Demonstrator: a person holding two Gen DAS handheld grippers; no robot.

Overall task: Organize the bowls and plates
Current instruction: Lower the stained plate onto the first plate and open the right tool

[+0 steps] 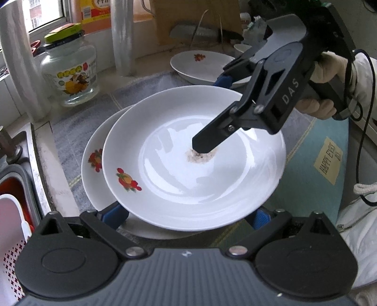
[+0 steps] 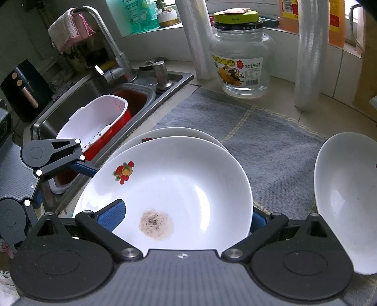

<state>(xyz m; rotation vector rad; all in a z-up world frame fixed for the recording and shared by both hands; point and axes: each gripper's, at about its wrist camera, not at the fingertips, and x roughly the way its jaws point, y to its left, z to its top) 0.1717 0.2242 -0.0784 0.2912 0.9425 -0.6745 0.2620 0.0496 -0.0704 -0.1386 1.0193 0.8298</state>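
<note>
Gripped the top plate (image 2: 169, 188) by its near rim, right gripper (image 2: 186, 220) pinched across it, above a second plate (image 1: 94, 162). Left gripper (image 1: 188, 217) spread wide underneath, holding nothing. Risked slipping: glazed rim, shallow bite.

- Soft daylight enters from the window (image 1: 40, 16) behind the glass jar (image 1: 70, 73).
- White glare patches sit on the top plate (image 1: 188, 164) near the jar.
- Fisheye bending curves everything far from the jar; edges soften.
</note>
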